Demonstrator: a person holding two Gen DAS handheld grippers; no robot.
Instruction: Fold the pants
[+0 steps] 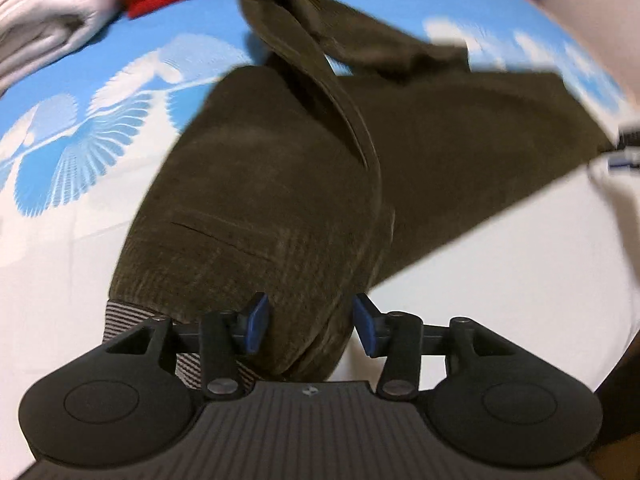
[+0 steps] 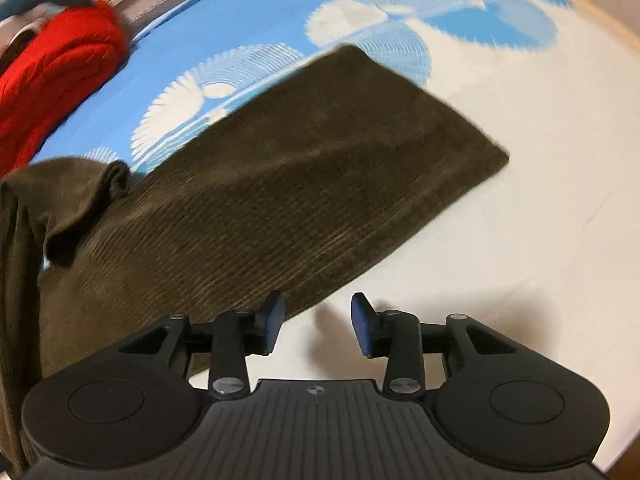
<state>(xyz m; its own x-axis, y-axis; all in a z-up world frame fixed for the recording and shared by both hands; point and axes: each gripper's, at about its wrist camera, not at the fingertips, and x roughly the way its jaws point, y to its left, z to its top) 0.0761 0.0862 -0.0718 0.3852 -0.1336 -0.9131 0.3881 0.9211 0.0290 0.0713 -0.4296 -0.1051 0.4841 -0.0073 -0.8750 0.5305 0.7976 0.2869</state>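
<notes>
Here the pants (image 1: 280, 184), dark brown corduroy, lay spread on a bed (image 1: 500, 280) covered by a white sheet with blue fan-shaped prints. In the left wrist view the waist end, with its striped inner band (image 1: 128, 312) showing, sat right below the left tool (image 1: 310, 328). A thick fold of the fabric bulged up between its blue pads (image 1: 256, 320); the left pad lay against the cloth, while the right pad stood just clear of it, so the tool was partly open and not clamping. A long folded ridge of fabric ran from there up toward the far edge of the pants.

In the right wrist view a flat leg section (image 2: 320, 184) lay slantwise across the sheet, its squared end pointing to the upper right. The right tool (image 2: 316, 328) hung over the near edge of that leg, partly open, with bare sheet between its pads and nothing held. A red garment (image 2: 60, 80) lay at the far left, and folded white cloth (image 1: 44, 28) beside it.
</notes>
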